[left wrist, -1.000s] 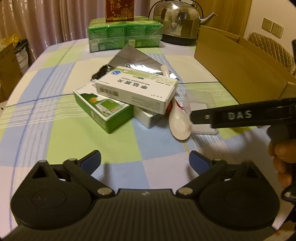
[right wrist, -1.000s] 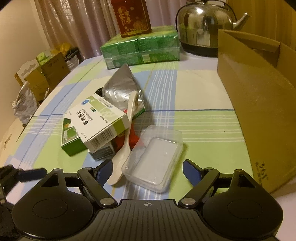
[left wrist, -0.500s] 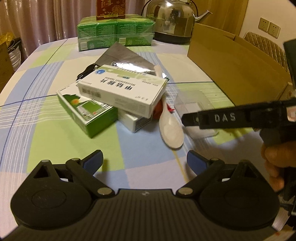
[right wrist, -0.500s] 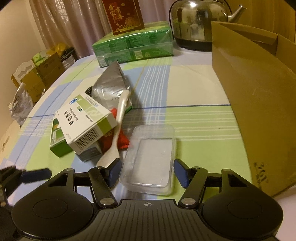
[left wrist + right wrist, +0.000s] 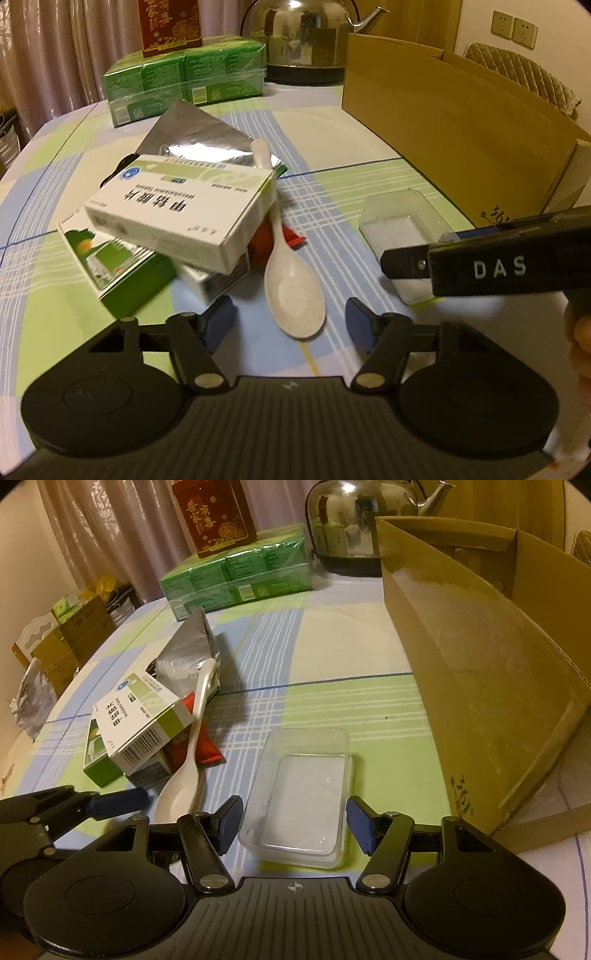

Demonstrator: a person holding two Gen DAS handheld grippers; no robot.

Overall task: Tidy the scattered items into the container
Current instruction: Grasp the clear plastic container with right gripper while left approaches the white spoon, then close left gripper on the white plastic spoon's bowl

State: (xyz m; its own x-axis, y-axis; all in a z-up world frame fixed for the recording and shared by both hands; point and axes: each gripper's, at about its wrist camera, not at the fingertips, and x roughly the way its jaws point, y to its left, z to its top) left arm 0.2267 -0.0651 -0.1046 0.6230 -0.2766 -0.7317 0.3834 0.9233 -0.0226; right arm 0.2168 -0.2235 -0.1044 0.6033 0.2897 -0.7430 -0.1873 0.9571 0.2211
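The clear plastic tray (image 5: 301, 794) lies flat on the checked worktop (image 5: 343, 653), between the right tool (image 5: 293, 823)'s blue pads; whether they press its long sides I cannot tell. The cardboard box (image 5: 491, 686) stands just right of it, with bare cloth between. The left tool (image 5: 286, 325), its jaws just narrowed, straddles the white spoon (image 5: 293, 291)'s bowl without touching it, beside the stacked medicine boxes (image 5: 177, 210).

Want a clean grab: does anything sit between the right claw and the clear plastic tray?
Nothing visible does. The right claw already straddles the clear plastic tray's near end; the white spoon lies off to its left.
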